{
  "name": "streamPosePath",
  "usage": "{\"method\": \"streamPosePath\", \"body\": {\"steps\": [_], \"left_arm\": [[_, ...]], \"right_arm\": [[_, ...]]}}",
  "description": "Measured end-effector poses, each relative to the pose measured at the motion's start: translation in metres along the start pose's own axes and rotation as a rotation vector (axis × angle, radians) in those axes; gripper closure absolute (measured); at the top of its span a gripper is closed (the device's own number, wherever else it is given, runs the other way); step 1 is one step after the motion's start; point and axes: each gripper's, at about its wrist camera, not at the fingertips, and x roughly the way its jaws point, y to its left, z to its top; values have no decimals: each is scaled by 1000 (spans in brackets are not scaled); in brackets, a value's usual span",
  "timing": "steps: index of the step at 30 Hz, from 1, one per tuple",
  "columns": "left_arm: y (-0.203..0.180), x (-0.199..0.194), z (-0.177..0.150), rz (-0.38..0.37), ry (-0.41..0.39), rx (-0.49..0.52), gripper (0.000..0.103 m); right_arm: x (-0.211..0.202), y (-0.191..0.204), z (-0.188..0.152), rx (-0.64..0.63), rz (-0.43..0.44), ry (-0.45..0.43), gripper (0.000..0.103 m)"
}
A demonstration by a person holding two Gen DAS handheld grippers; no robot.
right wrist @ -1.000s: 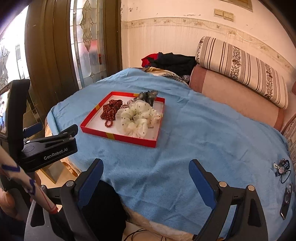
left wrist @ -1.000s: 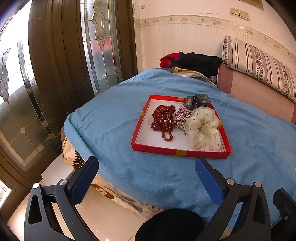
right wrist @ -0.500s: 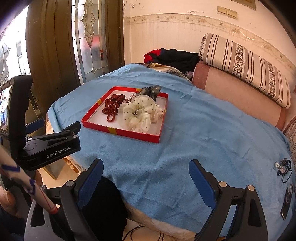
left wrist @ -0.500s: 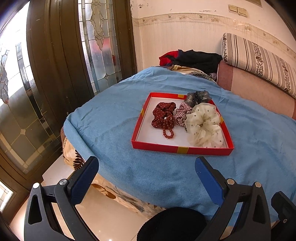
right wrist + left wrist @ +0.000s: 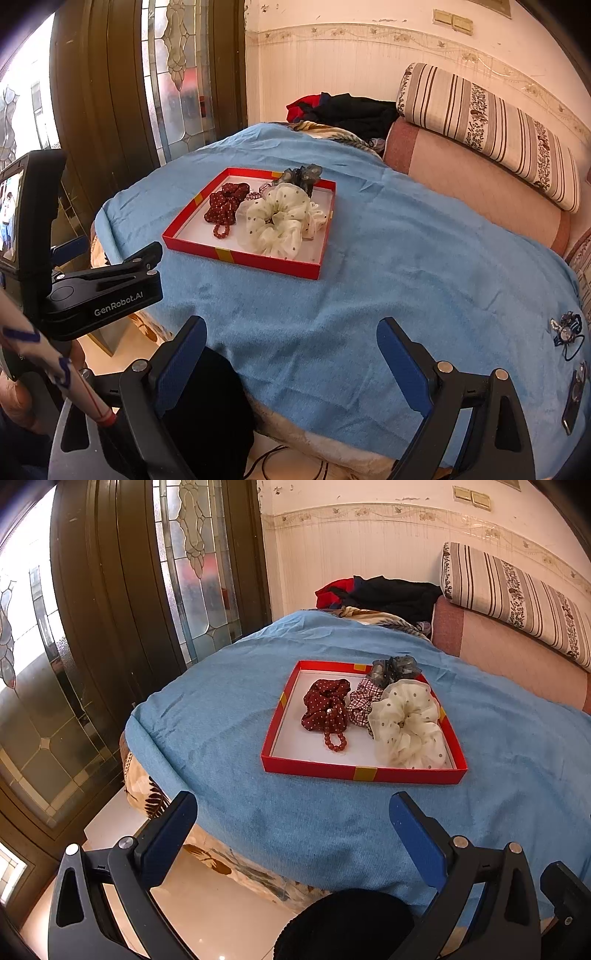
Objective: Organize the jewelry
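1. Red cardboard tray (image 5: 364,774) with a white floor lies flat on a blue blanket (image 5: 229,738) spread over the bed; the right wrist view shows it too (image 5: 243,258).
2. Inside it, a dark red dotted scrunchie (image 5: 325,705) sits toward the left, with a red bead bracelet (image 5: 335,738) draped over it and trailing onto the white floor.
3. A checked scrunchie (image 5: 360,705) lies just beside it, between the red one and a large cream dotted scrunchie (image 5: 406,723) that fills the tray's right side.
4. A grey sheer scrunchie (image 5: 395,666) rests at the far right corner, partly over the rim.
5. Left gripper (image 5: 293,825) hovers over the near edge of the bed with its jaws spread wide, holding nothing, well apart from the tray.
6. Right gripper (image 5: 291,350) likewise has its jaws spread and empty above the blanket.
7. Far to the right on the blanket lie a small blue beaded ornament (image 5: 565,332) and a dark hair clip (image 5: 574,395).
8. A striped pillow (image 5: 491,129) rests on a pink bolster (image 5: 480,192) by the wall, with dark clothes (image 5: 391,594) piled in the corner.
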Motion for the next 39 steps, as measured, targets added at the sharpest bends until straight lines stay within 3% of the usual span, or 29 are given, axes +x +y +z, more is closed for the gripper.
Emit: {"method": "streamPosePath", "body": {"steps": [39], "left_arm": [[7, -5, 0, 0, -6, 7, 0]], "right_arm": [[-5, 9, -5, -11, -3, -13, 7]]}}
